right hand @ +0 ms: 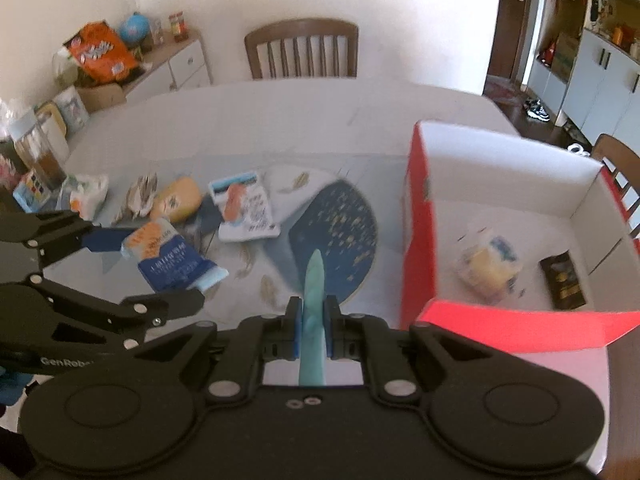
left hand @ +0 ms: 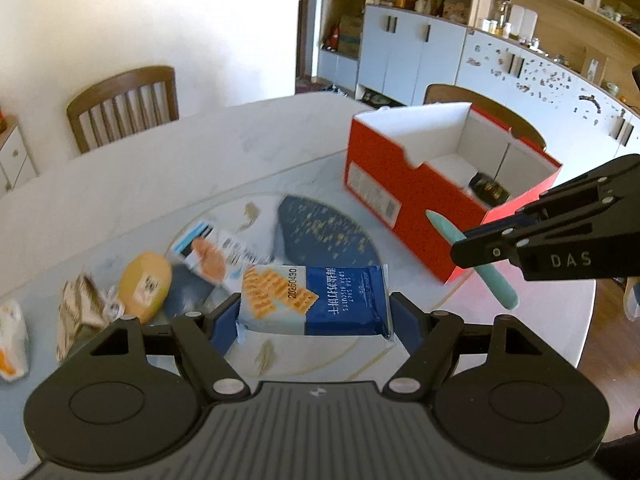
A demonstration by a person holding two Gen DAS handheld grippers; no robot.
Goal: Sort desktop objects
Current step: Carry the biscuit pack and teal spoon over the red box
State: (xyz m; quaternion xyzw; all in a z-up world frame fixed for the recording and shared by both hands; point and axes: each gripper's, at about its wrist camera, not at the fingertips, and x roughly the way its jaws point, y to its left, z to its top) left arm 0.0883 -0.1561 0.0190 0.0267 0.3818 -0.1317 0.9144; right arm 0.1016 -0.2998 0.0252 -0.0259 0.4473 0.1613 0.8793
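Note:
My left gripper (left hand: 314, 316) is shut on a blue soda biscuit pack (left hand: 320, 300) and holds it above the table; the pack also shows in the right wrist view (right hand: 172, 260). My right gripper (right hand: 312, 320) is shut on a slim teal stick (right hand: 314, 300), which also shows in the left wrist view (left hand: 472, 260) just in front of the red box. The red cardboard box (left hand: 400, 188) stands open to the right, white inside (right hand: 500, 160). It holds a yellow wrapped snack (right hand: 488, 264) and a dark packet (right hand: 564, 280).
On the table lie a white snack pouch (right hand: 244, 208), a yellow bun packet (right hand: 180, 200), a striped wrapper (right hand: 138, 196) and a white-orange bag (right hand: 86, 194). A round blue placemat (right hand: 336, 240) lies in the middle. Wooden chairs (right hand: 302, 48) stand behind the table.

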